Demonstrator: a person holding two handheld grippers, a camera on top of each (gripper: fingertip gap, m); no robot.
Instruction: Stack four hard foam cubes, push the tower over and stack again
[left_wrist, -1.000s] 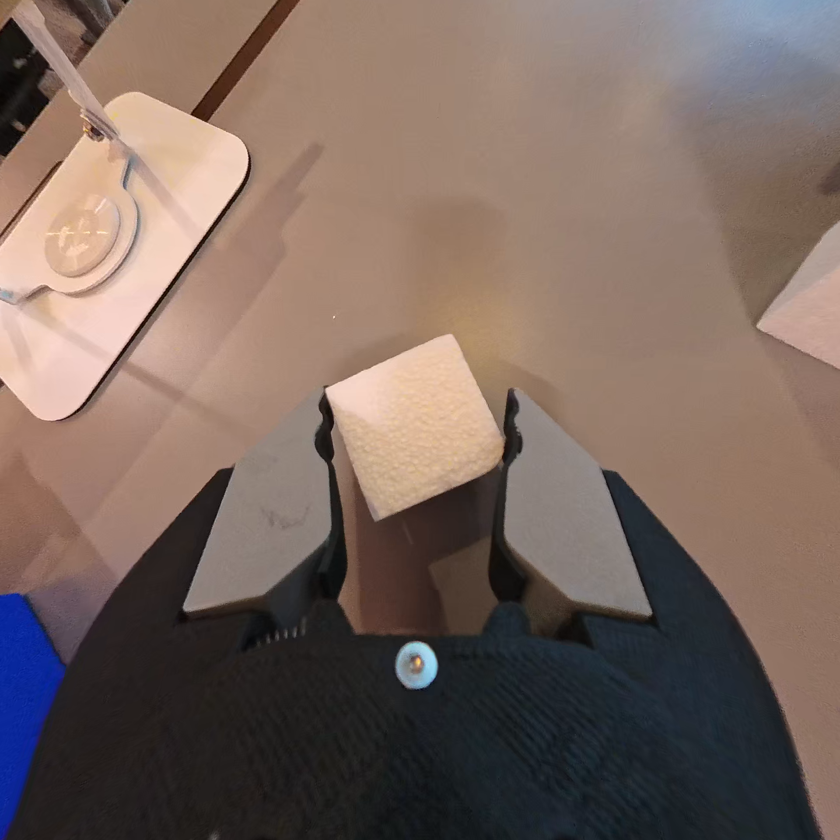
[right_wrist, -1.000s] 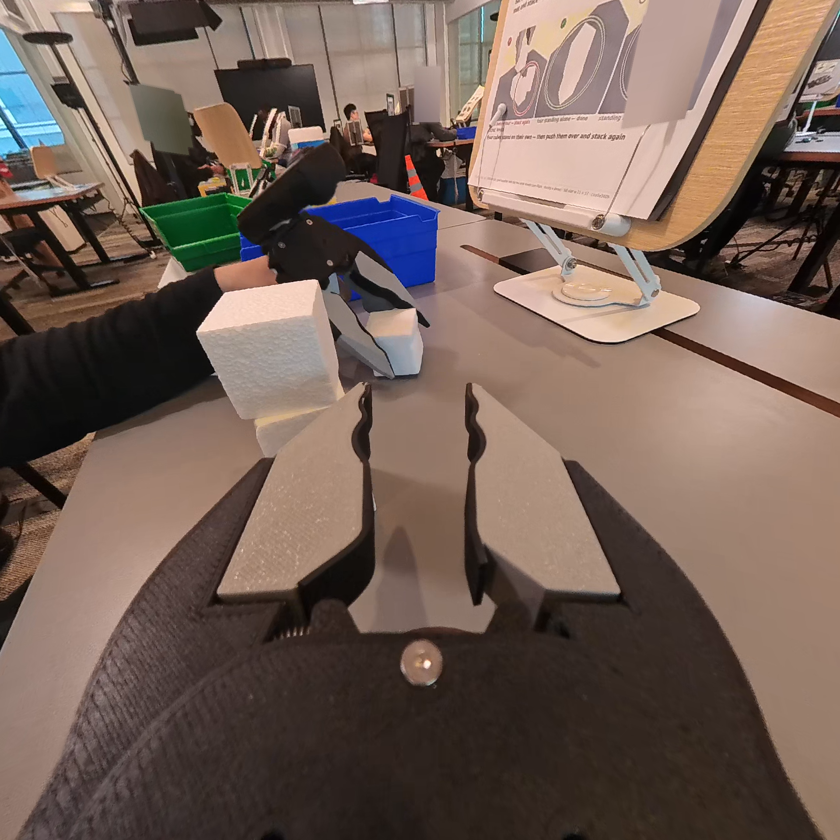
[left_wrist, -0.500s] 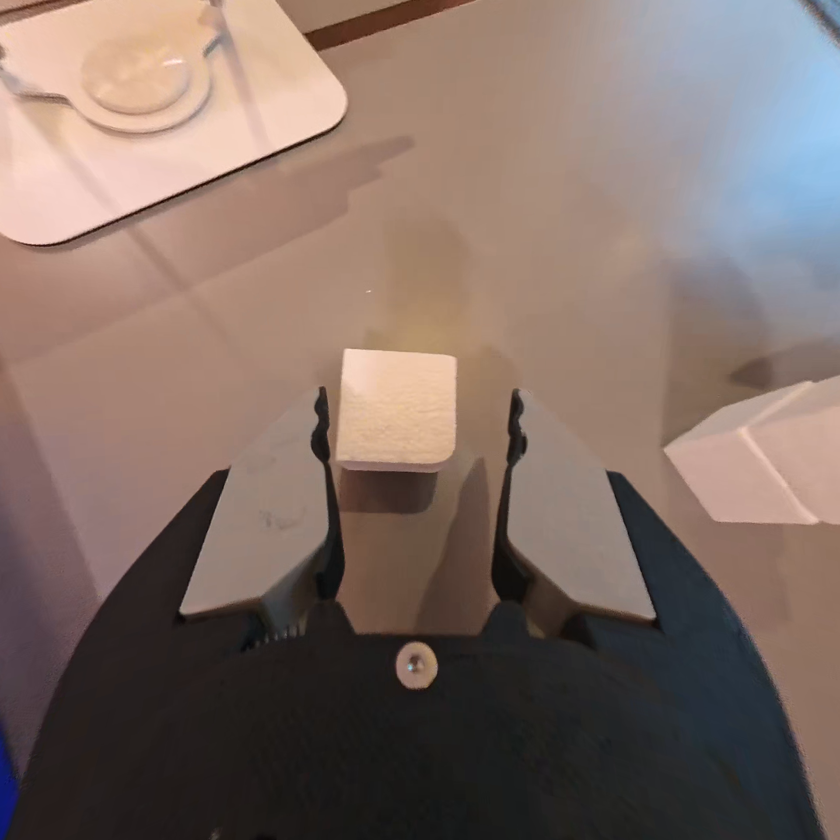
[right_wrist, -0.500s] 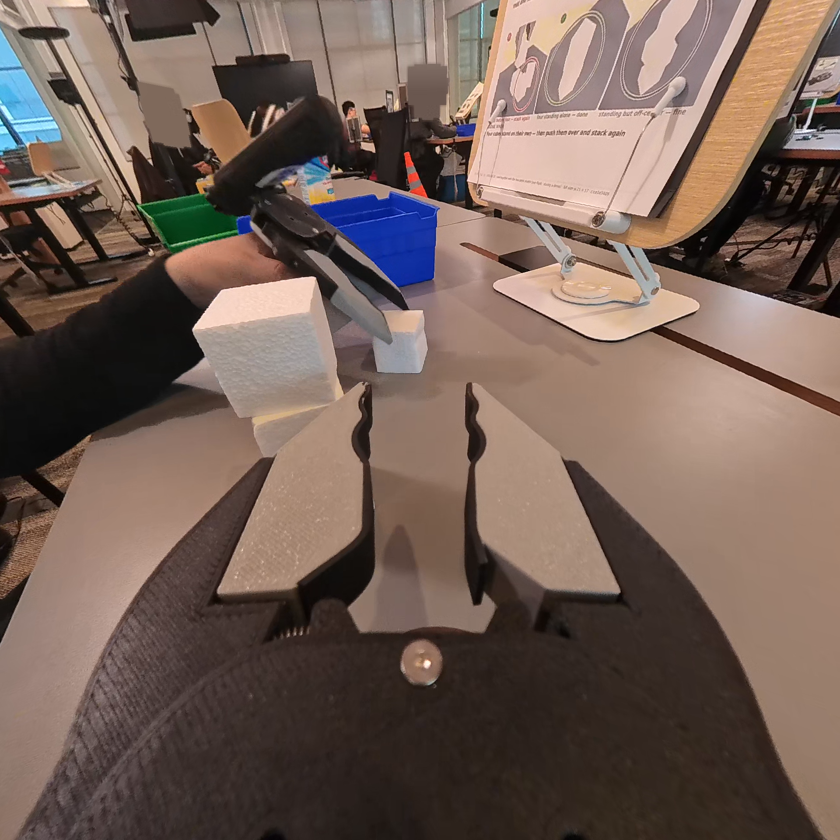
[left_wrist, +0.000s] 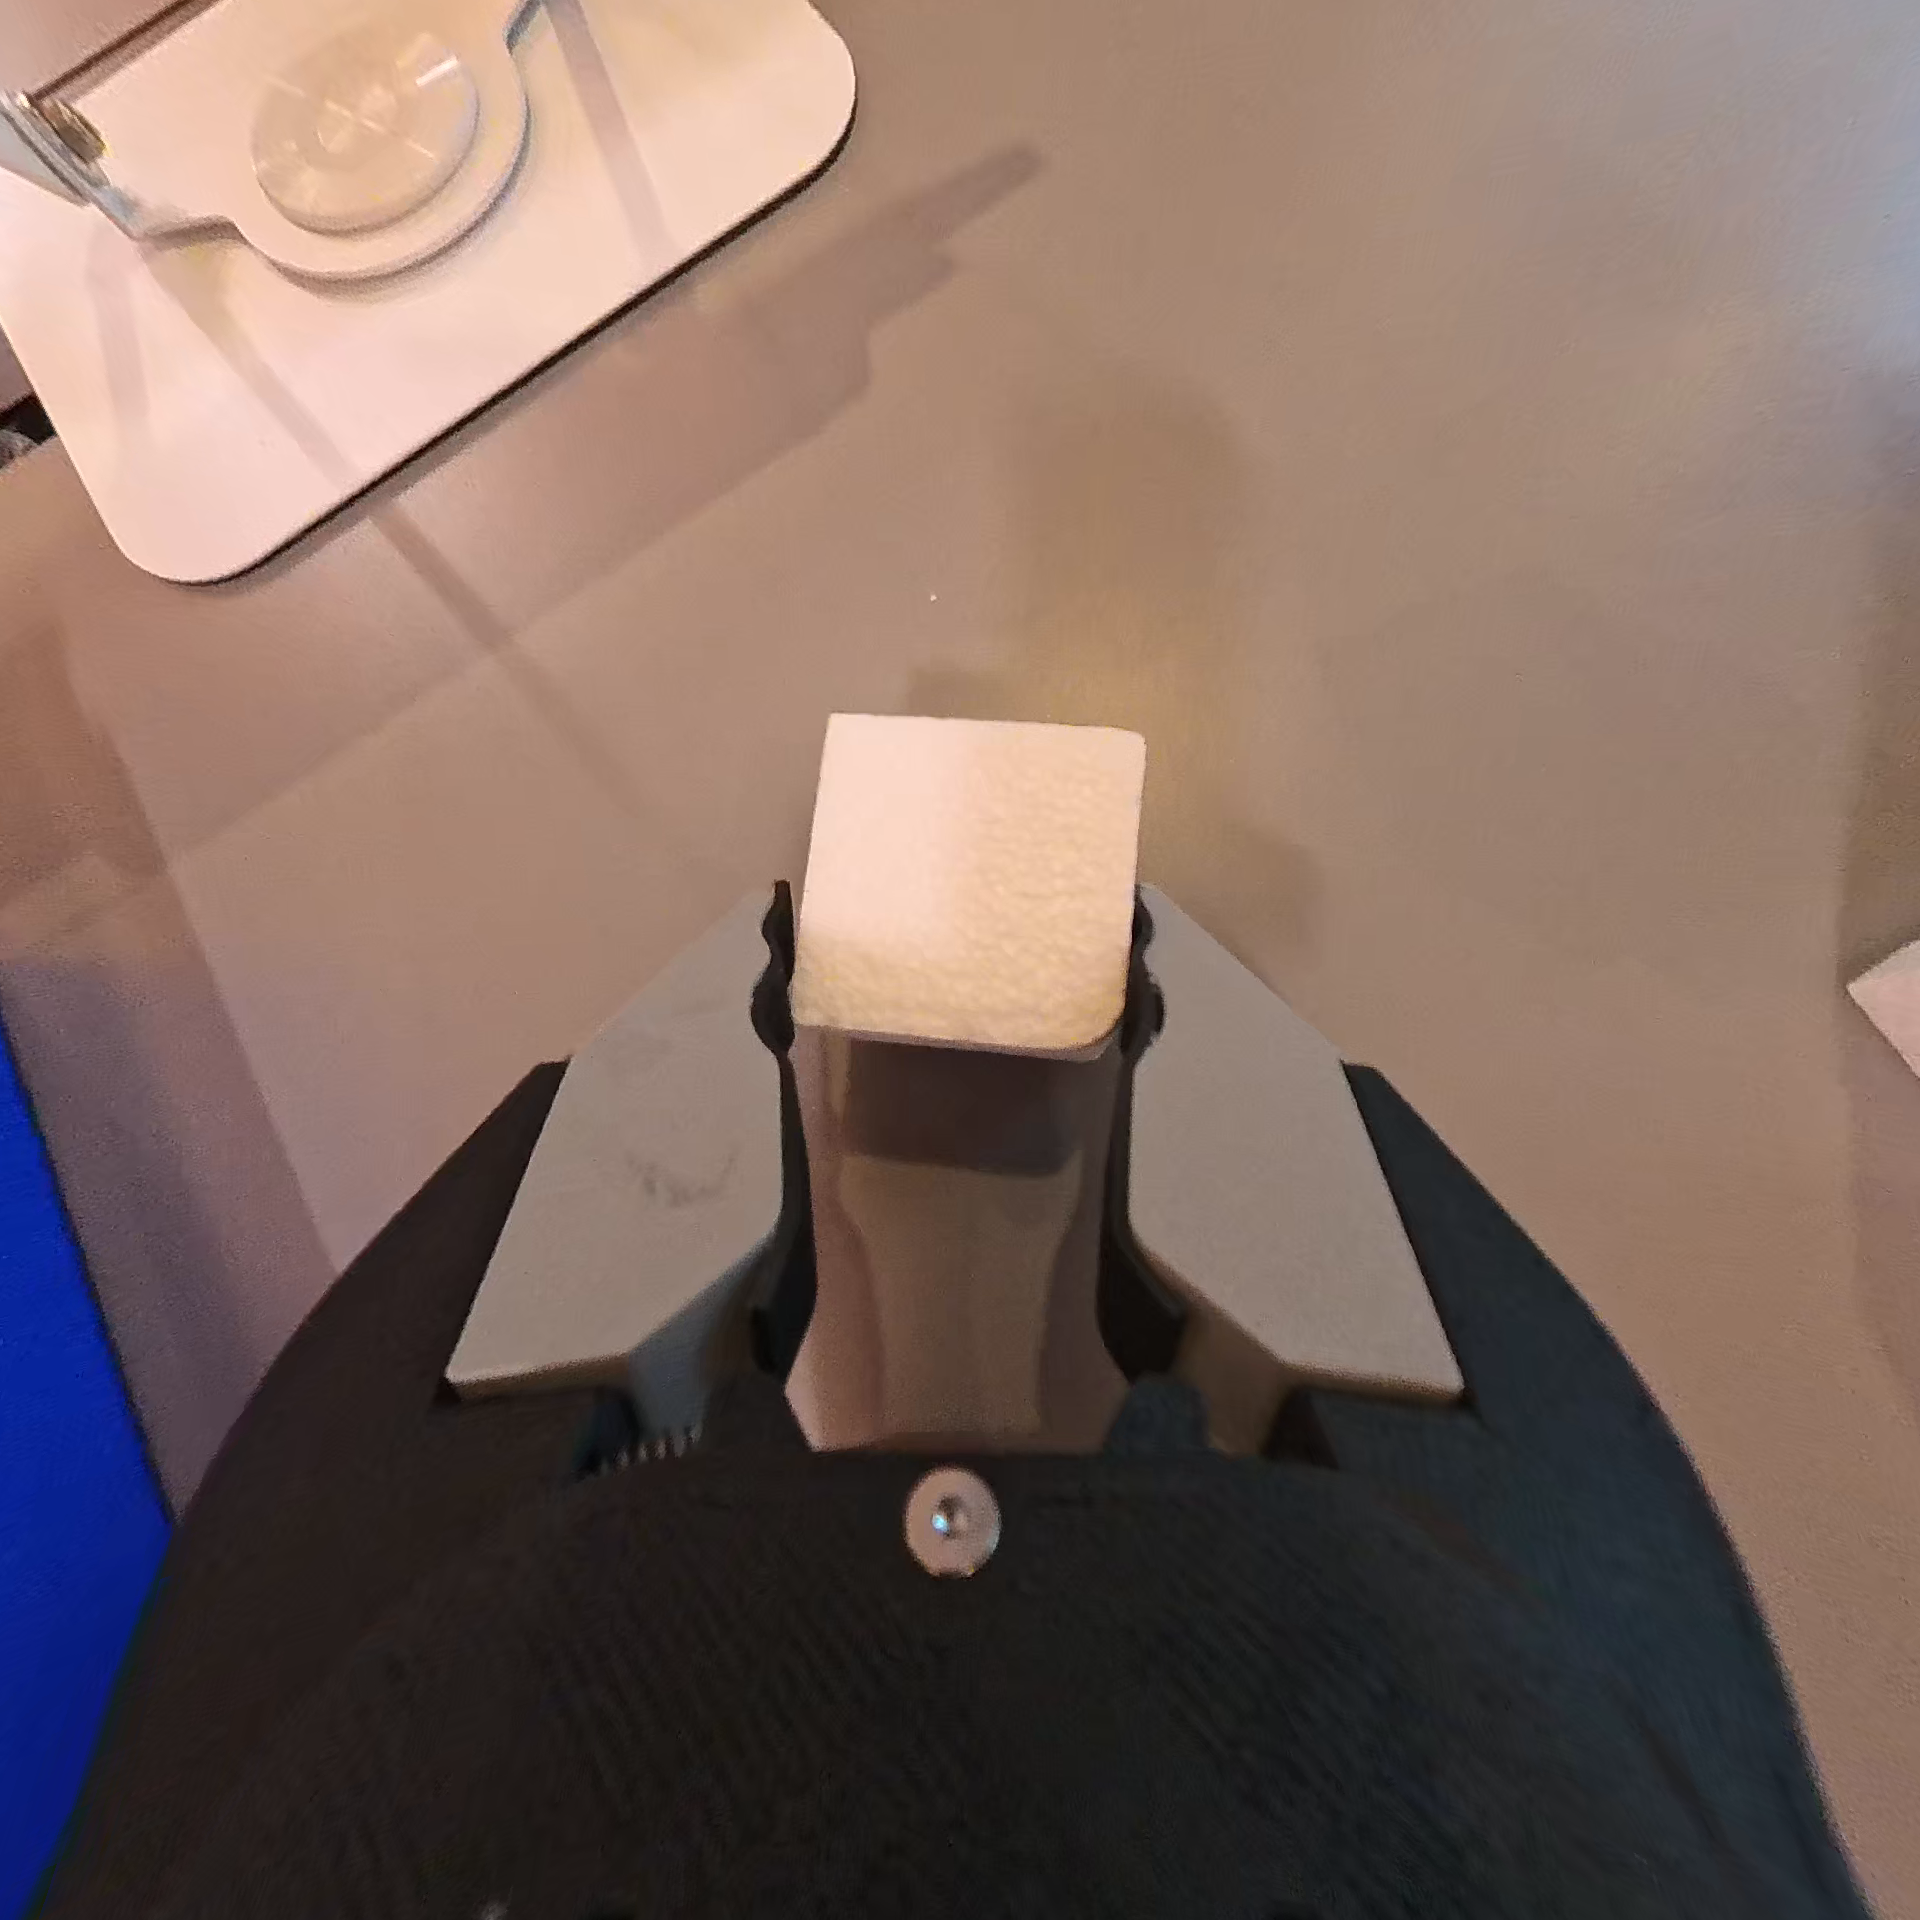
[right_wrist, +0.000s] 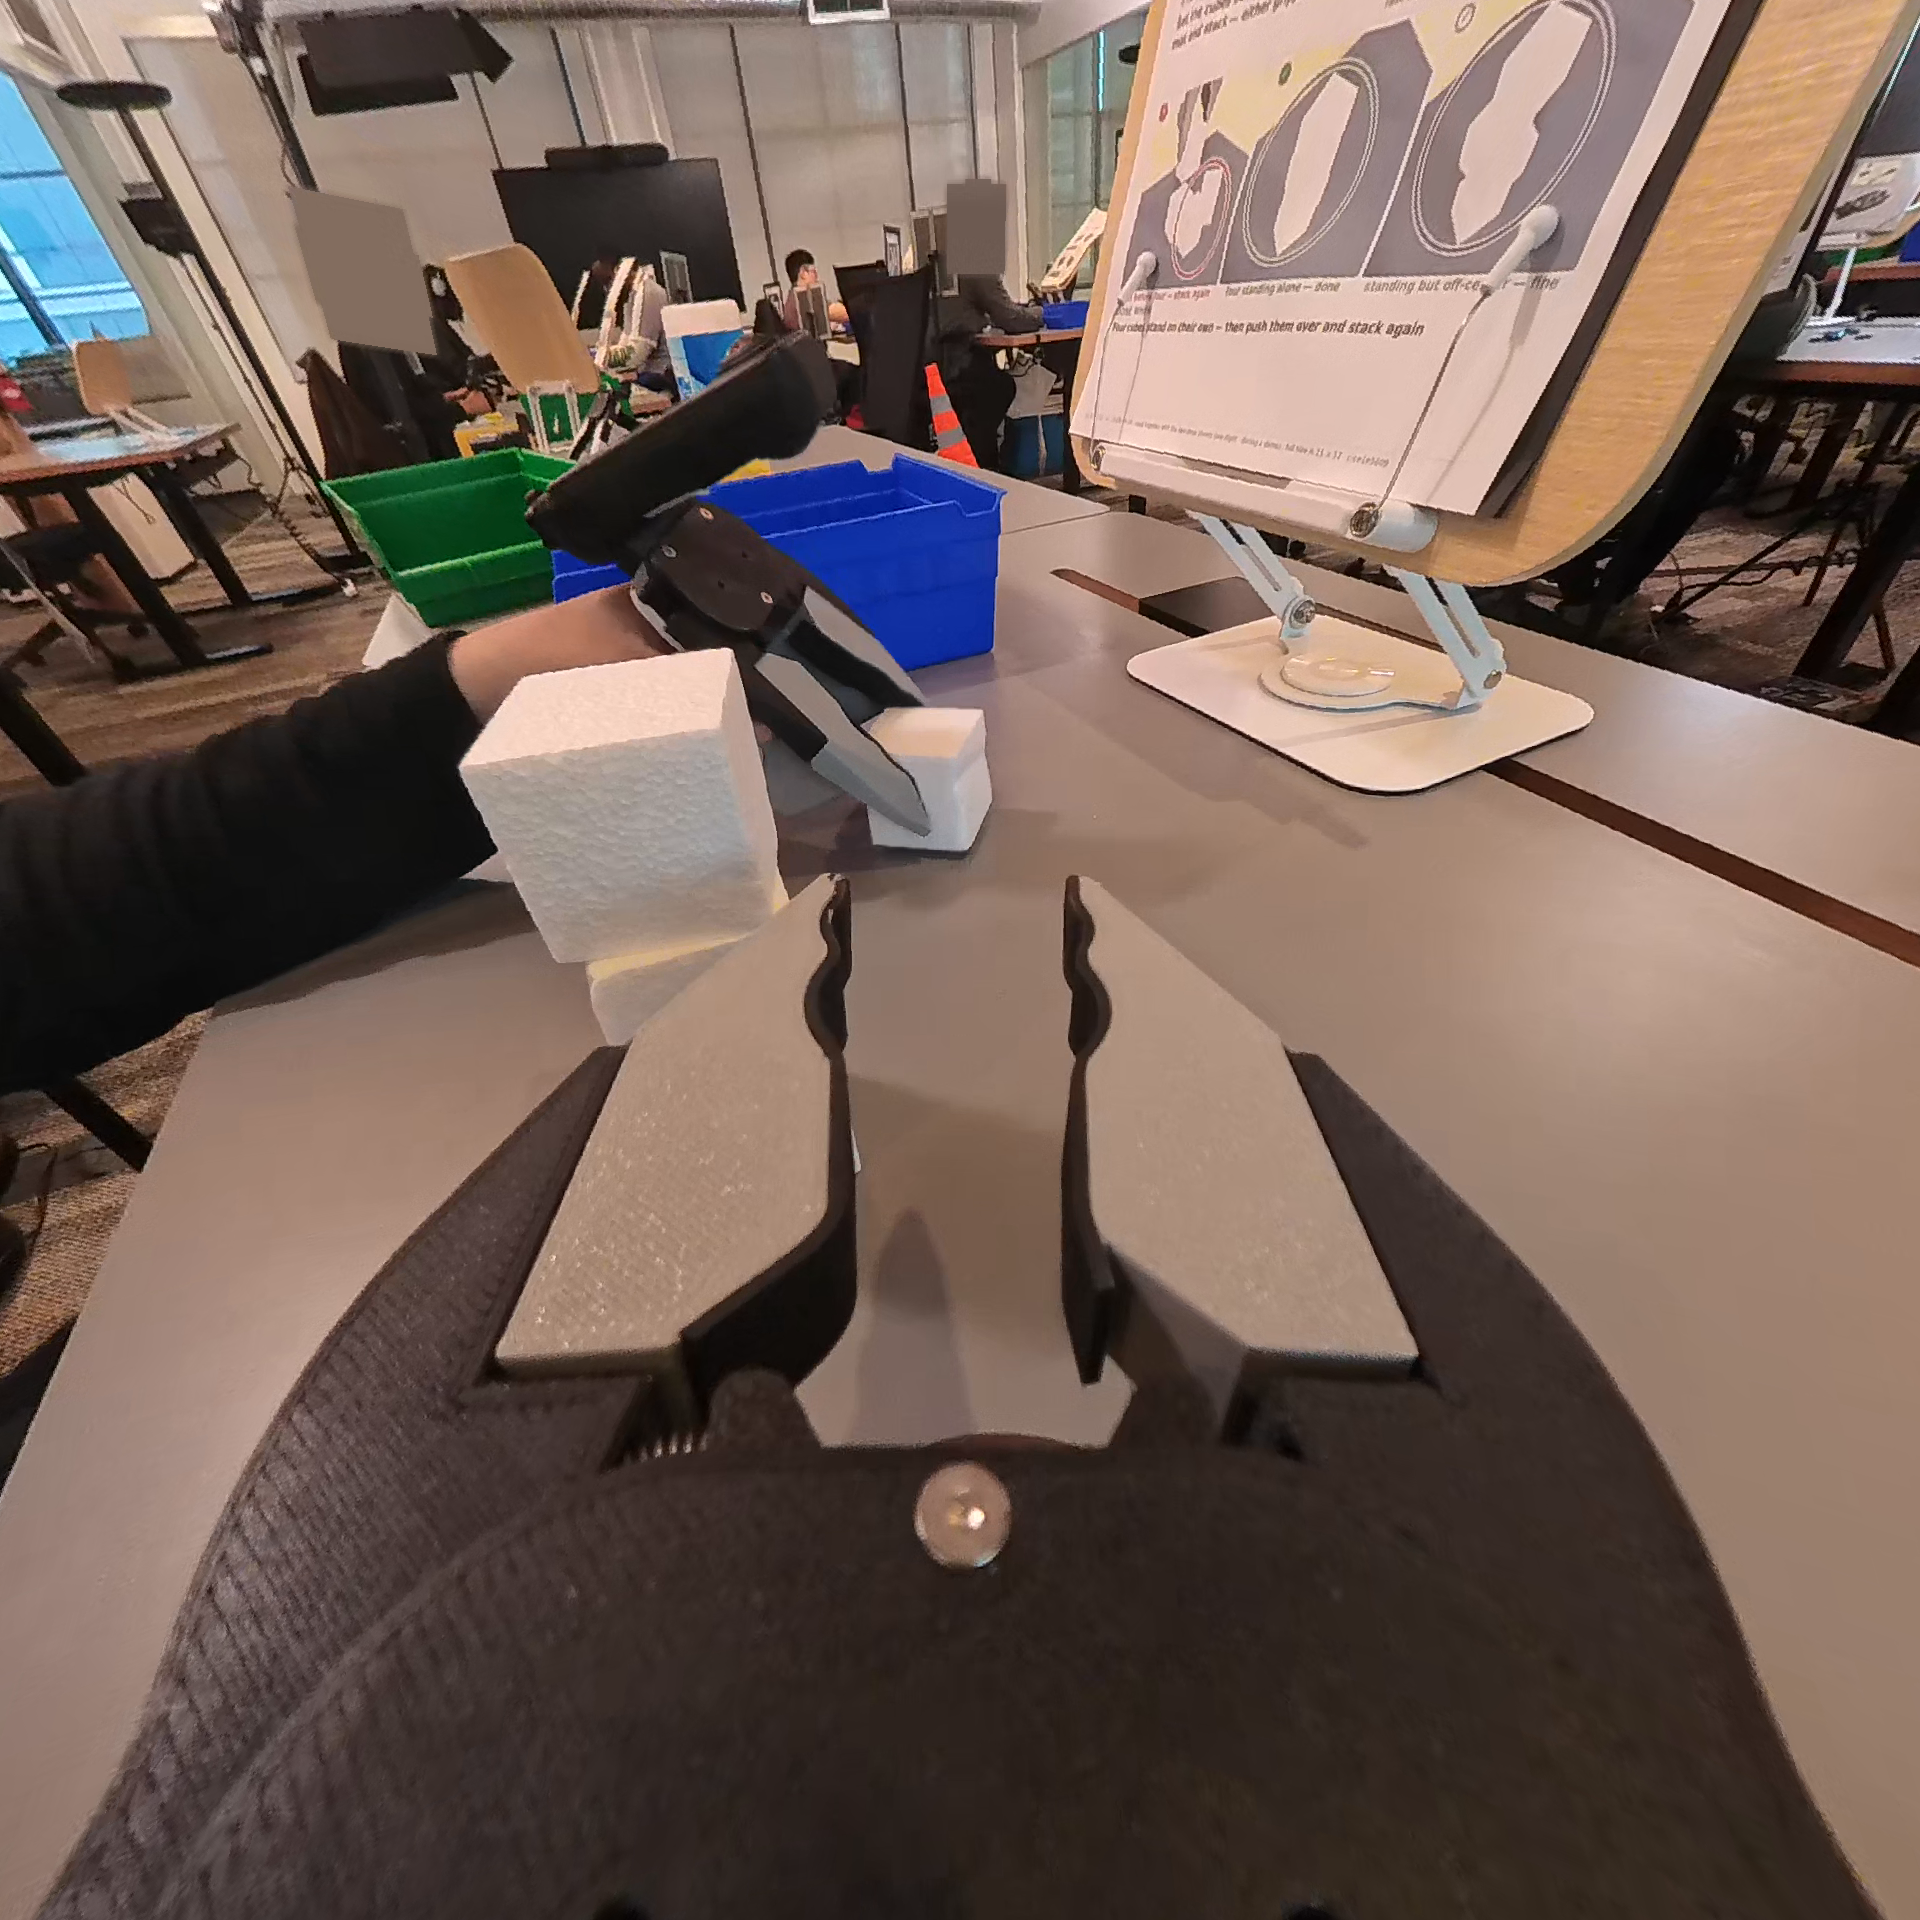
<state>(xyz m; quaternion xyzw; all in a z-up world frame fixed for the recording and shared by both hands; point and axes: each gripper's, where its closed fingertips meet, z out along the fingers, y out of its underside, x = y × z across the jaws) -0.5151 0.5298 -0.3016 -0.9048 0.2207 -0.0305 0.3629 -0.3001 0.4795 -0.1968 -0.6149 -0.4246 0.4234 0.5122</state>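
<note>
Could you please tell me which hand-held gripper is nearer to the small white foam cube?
Left. The left hand-held gripper has its fingers closed on the small white foam cube; the right hand-held gripper hangs open, well short of it.

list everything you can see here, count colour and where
small foam cube: 1, white, on the table between the left gripper's fingers
large foam cube: 1, white, resting on another cube, left of centre in the right wrist view
lower foam cube: 1, white, under the large one, mostly hidden
table: 1, grey
document stand: 1, white base, wood-coloured board bearing a printed sheet, far right of table
blue bin: 1, far side of table
green bin: 1, left of the blue bin
traffic cone: 1, orange, background
left gripper: 1, grey fingers, shut on the small cube
right gripper: 1, grey fingers, open, empty
sleeve: 1, black, left edge
</note>
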